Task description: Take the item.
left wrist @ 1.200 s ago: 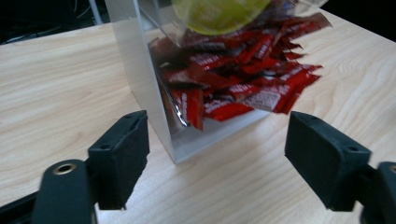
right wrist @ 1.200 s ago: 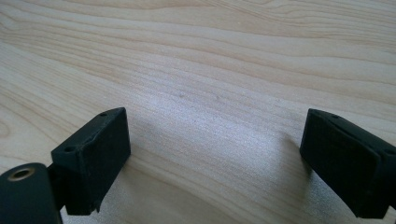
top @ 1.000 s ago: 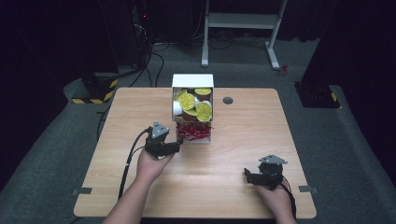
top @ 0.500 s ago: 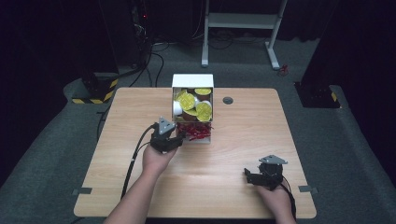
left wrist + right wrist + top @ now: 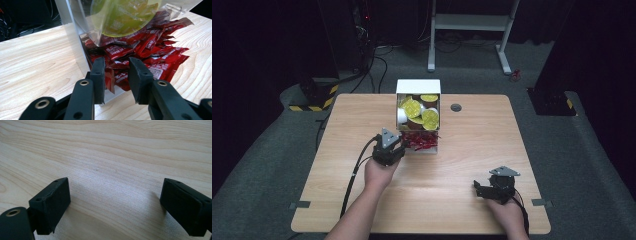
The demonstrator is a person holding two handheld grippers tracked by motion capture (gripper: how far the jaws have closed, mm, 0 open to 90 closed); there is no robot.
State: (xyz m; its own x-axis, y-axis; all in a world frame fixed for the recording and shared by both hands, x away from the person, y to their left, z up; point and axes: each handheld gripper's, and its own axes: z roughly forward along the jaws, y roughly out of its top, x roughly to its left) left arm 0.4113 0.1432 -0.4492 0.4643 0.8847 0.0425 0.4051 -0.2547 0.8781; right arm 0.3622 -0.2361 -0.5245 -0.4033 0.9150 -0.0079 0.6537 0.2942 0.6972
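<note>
A clear dispenser box [image 5: 418, 86] with a white top stands at the table's middle back, holding yellow-lidded cups [image 5: 413, 108] above a heap of red packets [image 5: 422, 141]. My left gripper [image 5: 404, 145] reaches into the left end of that heap. In the left gripper view its jaws [image 5: 116, 62] have just been closing and stand narrow, with red packets [image 5: 117, 80] between the pads; I cannot see the pads pressing on them. A yellow lid [image 5: 125, 17] hangs just above. My right gripper [image 5: 478, 189] rests near the front right, open over bare wood [image 5: 115, 195].
The wooden table [image 5: 362, 120] has a small dark grommet [image 5: 456, 107] right of the box. The box's clear wall [image 5: 77, 50] stands just left of my left jaws. Cables trail from both grippers. Dark floor and a white stand lie beyond the table.
My left gripper has edged slightly forward and right toward the red packets. The right hand has not moved.
</note>
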